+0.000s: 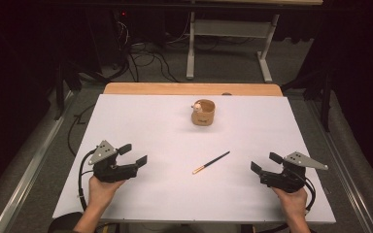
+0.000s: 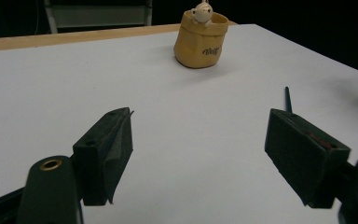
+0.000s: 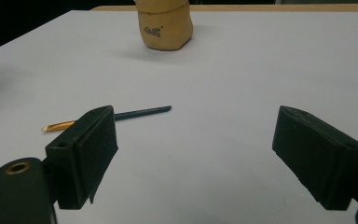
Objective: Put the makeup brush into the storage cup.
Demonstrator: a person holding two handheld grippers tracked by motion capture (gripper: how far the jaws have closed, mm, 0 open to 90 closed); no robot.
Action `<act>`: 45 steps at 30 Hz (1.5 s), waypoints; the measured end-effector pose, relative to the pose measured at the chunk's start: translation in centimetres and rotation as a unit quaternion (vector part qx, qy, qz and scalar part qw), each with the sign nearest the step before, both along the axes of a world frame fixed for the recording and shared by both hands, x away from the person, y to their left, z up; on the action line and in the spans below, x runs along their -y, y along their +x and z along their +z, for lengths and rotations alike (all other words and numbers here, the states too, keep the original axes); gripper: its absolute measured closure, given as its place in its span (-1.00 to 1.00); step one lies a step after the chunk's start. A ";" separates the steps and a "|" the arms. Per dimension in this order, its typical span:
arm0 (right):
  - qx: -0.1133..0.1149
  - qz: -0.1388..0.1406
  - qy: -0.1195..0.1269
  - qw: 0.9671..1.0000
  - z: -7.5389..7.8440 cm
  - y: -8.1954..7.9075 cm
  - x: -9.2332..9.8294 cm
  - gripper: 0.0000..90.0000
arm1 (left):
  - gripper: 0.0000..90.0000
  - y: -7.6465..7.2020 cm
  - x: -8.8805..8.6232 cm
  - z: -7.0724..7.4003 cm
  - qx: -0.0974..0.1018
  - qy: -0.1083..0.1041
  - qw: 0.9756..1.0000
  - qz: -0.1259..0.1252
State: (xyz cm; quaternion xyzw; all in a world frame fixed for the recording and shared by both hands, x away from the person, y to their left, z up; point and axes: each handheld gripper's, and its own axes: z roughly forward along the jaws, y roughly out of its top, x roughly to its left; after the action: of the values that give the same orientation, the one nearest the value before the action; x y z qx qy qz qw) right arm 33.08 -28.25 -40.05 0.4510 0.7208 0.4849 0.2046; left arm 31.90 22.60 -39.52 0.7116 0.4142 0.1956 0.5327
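probably light, stiff and apt to roll, the thin pencil (image 1: 211,162) lay flat mid-table (image 1: 141,121) between the left claw (image 1: 132,156) and right claw (image 1: 264,164), both released and empty, best pinched across its middle.

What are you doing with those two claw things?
A person holds a gripper in each hand over a white table. The left gripper and the right gripper both have their jaws wide open with nothing between them. A thin brush with a dark handle and a gold end lies flat on the table between the two, untouched. Farther back stands a small tan cup with a little figure peeking over its rim. Nothing has been picked up yet.
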 end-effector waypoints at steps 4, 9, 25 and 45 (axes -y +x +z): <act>0.000 0.000 0.000 1.000 0.0 -0.1 -0.1 -0.66 | -0.47 0.0 0.0 0.0 0.001 0.000 1.000 0.000; -0.003 0.000 -0.001 1.000 -0.1 0.0 -0.1 -0.66 | -0.46 0.1 0.0 0.0 -0.001 -0.003 1.000 0.003; 0.002 0.000 -0.002 1.000 0.0 0.0 -0.1 -0.65 | -0.46 0.1 0.1 0.0 -0.003 -0.004 1.000 -0.001; 0.007 0.003 -0.007 1.000 0.0 0.0 -0.6 -0.65 | -0.46 0.2 0.1 0.0 -0.007 -0.005 1.000 0.002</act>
State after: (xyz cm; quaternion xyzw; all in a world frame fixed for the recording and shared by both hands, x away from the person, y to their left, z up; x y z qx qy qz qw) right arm 33.11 -27.67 -40.01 0.4441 0.7244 0.4831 0.2112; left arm 32.14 22.54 -39.54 0.7094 0.4200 0.1899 0.5332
